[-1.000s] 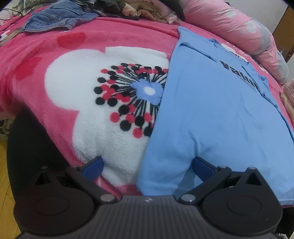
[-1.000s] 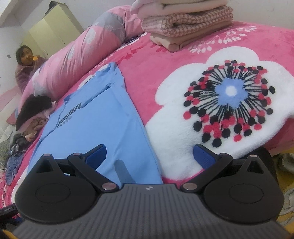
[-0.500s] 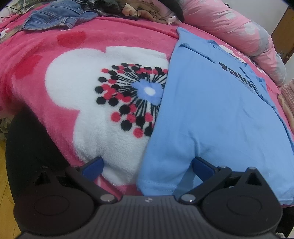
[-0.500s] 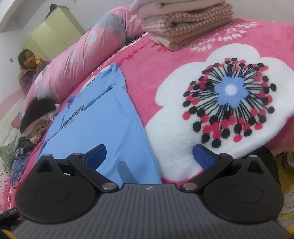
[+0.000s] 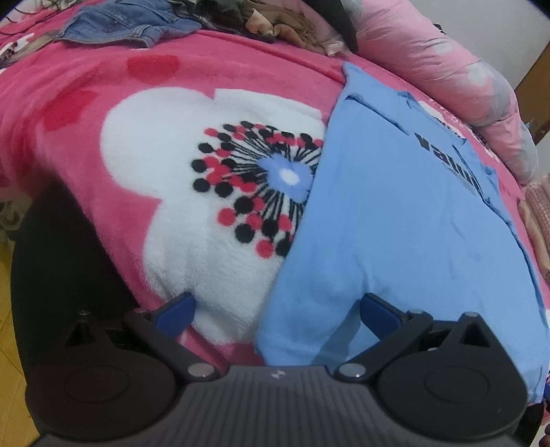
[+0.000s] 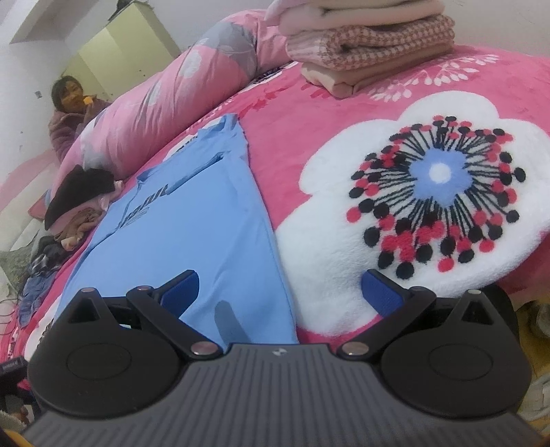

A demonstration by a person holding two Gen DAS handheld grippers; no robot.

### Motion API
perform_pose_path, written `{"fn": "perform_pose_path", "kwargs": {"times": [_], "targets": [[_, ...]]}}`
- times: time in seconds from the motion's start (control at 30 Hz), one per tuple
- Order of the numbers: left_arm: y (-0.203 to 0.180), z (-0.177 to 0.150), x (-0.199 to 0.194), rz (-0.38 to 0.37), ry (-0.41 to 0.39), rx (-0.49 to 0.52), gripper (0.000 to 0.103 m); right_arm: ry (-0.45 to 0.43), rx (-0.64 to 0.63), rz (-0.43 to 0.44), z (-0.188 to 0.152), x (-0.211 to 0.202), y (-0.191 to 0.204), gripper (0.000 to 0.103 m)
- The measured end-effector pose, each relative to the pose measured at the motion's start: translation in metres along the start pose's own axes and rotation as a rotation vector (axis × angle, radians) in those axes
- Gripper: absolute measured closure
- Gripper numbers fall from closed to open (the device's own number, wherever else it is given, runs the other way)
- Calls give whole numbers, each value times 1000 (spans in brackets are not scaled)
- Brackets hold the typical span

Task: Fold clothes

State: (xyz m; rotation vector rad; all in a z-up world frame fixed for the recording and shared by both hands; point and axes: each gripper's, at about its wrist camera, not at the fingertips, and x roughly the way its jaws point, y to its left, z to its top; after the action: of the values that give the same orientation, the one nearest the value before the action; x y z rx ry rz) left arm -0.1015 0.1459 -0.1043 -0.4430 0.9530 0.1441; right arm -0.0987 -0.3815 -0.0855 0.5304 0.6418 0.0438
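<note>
Grippers first, two of them, each with two blue pads. Left gripper (image 5: 276, 311) spread wide over the near left hem corner of the shirt, nothing clamped; left pad (image 5: 177, 309) over white fleece, right pad (image 5: 378, 314) over or against blue cloth, contact hard to judge from this angle. Right gripper (image 6: 280, 292) likewise wide apart and holding nothing, straddling the near right hem corner; left pad (image 6: 182, 289) above the shirt, right pad (image 6: 380, 290) above the white flower.

One light blue T-shirt (image 5: 395, 223), lying flat on one pink fleece blanket (image 5: 86, 103), hem near, collar far, dark lettering across the chest, both sleeves tucked inward over the body. Two big white flower prints on the blanket, one on each side of the shirt (image 5: 206, 206) (image 6: 429, 189), each with a blue centre and a ring of black and red dots.

Farther back: one long pink quilt roll (image 6: 165, 103) along the far edge. One stack of folded clothes (image 6: 371, 44) at the far right, perhaps three or four pieces, blurred at the top. One loose heap of unfolded garments (image 5: 257, 20) at the far left, with one denim piece (image 5: 130, 27) beside it. One seated person (image 6: 72, 113) beyond the bed, before one pale green cabinet (image 6: 127, 48).
</note>
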Motion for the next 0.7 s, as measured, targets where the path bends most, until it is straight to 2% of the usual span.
{"fn": "perform_pose_path", "kwargs": {"times": [0.13, 0.23, 0.4, 0.53, 0.7], "targets": [[-8, -7, -11, -27, -50, 69, 3, 13, -45, 9, 0, 0, 1, 1], [-10, -11, -24, -103, -123, 94, 8, 4, -47, 24, -1, -1, -2, 1], [-8, -8, -29, -189, -156, 16, 5, -5, -32, 55, -1, -3, -8, 1], [-5, -7, -26, -145, -138, -27, 2, -12, -27, 69, -3, -4, -9, 1], [-8, -5, -27, -125, -149, 26, 0, -15, -36, 70, -4, -4, -9, 1]]}}
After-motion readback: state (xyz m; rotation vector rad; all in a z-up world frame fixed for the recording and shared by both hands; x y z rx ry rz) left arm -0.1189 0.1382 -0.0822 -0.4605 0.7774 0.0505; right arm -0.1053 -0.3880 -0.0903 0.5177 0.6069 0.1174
